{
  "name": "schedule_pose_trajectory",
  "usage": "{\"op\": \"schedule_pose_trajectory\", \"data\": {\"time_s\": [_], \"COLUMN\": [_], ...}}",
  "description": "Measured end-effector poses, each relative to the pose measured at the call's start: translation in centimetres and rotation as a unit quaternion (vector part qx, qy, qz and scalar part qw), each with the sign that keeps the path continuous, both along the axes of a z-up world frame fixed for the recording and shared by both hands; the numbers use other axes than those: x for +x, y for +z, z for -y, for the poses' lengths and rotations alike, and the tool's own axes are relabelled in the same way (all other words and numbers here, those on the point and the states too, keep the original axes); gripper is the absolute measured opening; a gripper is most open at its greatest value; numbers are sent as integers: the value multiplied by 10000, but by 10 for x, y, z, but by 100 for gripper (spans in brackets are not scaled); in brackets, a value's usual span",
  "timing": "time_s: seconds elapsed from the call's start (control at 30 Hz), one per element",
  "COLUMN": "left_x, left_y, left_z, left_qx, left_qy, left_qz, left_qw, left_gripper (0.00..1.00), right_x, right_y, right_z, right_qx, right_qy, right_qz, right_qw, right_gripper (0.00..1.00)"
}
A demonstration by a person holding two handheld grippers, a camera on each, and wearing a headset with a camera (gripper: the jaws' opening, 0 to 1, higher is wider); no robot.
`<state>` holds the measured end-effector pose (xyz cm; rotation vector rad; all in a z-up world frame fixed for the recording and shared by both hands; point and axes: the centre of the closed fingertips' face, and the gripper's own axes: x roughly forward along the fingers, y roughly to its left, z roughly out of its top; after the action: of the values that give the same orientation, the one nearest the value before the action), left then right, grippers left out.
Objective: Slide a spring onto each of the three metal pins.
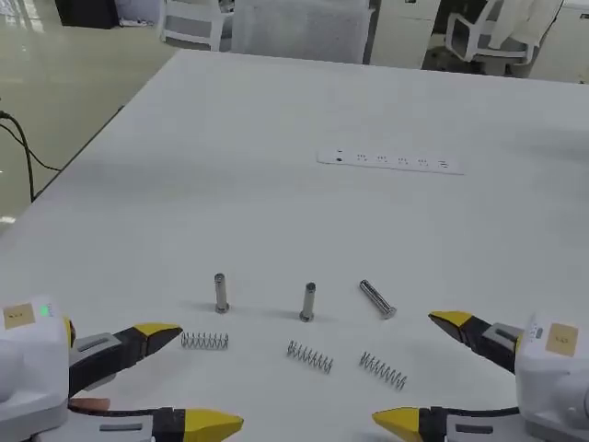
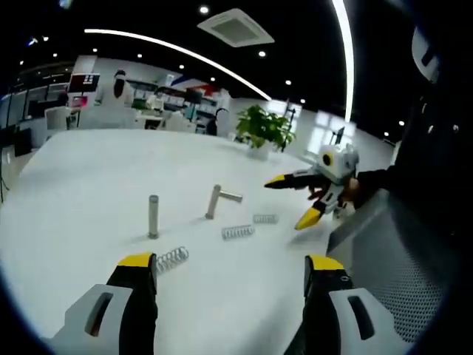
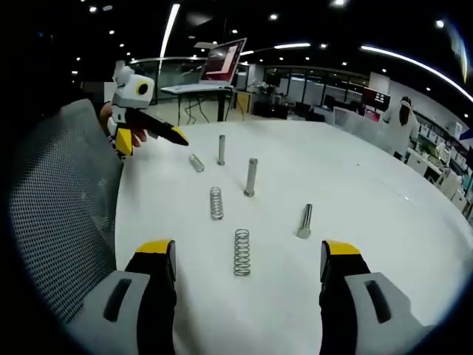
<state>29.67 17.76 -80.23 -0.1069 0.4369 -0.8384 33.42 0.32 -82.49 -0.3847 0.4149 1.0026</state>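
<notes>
Three metal pins stand in a row on the white table (image 1: 276, 184): the left pin (image 1: 221, 293) and middle pin (image 1: 308, 302) upright, the right pin (image 1: 377, 299) lying on its side. In front of each lies a spring: left spring (image 1: 204, 342), middle spring (image 1: 309, 357), right spring (image 1: 383, 370). My left gripper (image 1: 198, 378) is open just left of the left spring (image 2: 171, 259). My right gripper (image 1: 419, 370) is open around the right spring's end, and that spring (image 3: 242, 252) lies between its jaws. Neither gripper holds anything.
A white power strip (image 1: 389, 162) lies flat further back on the table. Office chairs (image 1: 294, 28) stand behind the far edge. A grey mesh chair back (image 3: 59, 200) is close to the table's near edge.
</notes>
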Motion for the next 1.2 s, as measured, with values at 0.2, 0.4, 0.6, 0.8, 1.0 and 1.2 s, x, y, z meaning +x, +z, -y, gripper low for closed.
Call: {"op": "schedule_pose_trajectory", "data": {"time_s": [0.2, 0.4, 0.6, 0.8, 1.0, 1.2], "left_x": [0, -1, 0, 0, -1, -1], "left_y": [-1, -1, -1, -1, -1, -1], "left_z": [0, 1, 1, 1, 1, 1], "left_qx": [14, 13, 14, 11, 12, -1], "left_qy": [-8, -13, -10, -11, -17, -20], "left_qz": [-15, -22, -30, -35, -44, -44], "left_qw": [10000, 10000, 10000, 10000, 10000, 10000], "left_gripper": [78, 78, 78, 78, 78, 78], "right_x": [0, 0, 5, 8, 19, 30], "right_y": [-1, -1, 3, 4, 13, 16], "right_z": [0, -1, 1, 2, 3, 2], "right_qx": [-4, 15, 164, 170, 215, 47], "right_qy": [7, 13, -106, -153, -239, -231], "right_qz": [-17, -30, -67, -54, 5, 51], "right_qw": [10000, 10000, 9998, 9997, 9995, 9997], "right_gripper": [79, 79, 79, 78, 75, 71]}}
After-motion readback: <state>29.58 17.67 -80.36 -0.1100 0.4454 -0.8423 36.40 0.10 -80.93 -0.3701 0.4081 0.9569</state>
